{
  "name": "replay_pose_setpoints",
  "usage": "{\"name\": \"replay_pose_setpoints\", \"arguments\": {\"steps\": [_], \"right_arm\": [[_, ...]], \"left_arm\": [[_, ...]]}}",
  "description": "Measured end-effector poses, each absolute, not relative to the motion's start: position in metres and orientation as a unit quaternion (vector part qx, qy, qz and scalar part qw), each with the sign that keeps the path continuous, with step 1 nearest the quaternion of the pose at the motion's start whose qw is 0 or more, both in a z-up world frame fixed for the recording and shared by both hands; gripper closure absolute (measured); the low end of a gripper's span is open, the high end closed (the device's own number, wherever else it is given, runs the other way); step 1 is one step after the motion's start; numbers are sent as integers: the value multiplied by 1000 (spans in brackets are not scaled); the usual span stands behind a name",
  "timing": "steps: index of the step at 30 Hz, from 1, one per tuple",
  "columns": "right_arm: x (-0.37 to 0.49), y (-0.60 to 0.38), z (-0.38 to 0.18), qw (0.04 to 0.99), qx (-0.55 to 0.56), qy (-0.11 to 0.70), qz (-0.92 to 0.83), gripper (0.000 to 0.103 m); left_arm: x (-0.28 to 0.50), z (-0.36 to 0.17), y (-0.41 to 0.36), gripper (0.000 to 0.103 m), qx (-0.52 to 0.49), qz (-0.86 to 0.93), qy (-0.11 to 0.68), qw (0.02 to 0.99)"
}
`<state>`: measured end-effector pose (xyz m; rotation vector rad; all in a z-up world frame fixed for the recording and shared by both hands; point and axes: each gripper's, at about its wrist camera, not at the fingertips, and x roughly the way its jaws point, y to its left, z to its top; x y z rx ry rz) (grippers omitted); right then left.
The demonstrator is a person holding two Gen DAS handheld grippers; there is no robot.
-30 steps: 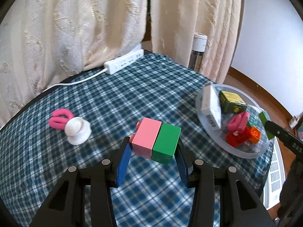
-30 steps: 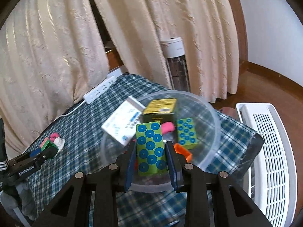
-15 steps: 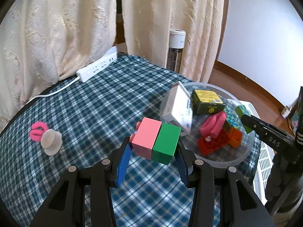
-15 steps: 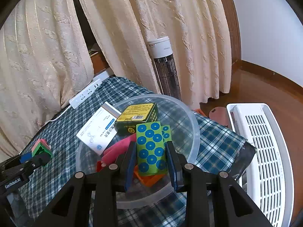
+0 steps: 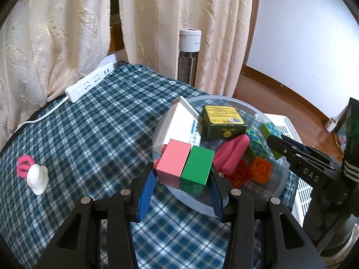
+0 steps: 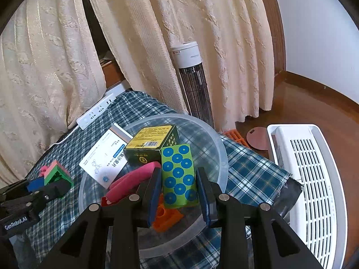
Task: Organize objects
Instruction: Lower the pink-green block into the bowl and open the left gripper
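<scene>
Two blocks in grip at the clear bowl (image 5: 278,192), neither yet released.

Left gripper (image 5: 181,187) part-open, fingers (image 5: 145,190) clamped on the outer faces of the pink-and-green block (image 5: 186,168), held at the bowl's near rim. Right gripper (image 6: 179,192) closed on the green dotted block (image 6: 179,174), held over the bowl. Both judged light, rigid, smooth-sided; flat opposite faces best, slip likely if loosened.

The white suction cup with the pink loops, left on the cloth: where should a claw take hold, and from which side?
Grip the white suction cup across its narrower white neck, just below the pink loops, coming from above. It appears to lie tilted on the checked cloth, flared base toward the camera; that base looks too wide and smooth to pinch, and the loops look soft.
</scene>
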<state>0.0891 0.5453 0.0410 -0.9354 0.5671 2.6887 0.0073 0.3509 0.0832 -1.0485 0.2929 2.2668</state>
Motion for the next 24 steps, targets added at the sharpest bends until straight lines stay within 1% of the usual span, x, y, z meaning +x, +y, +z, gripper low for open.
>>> {"name": "replay_pose_setpoints", "arguments": {"steps": [12,14,15,17,24], "right_arm": [[86,551,38,114,-317,205,919,70],[86,552,38,113,-316,207,919,70],[86,552,38,113,-315,207,919,70],[85,552,39,112,-314,207,920,70],[85,552,40,111,-313,209,920,70]], "left_arm": [[14,72,380,57,-405,840,129,337],[13,71,382,55,-408,837,128,341],[13,70,383,51,-410,836,128,342],[11,69,382,46,-412,836,122,341],[13,69,375,46,-402,843,128,334]]}}
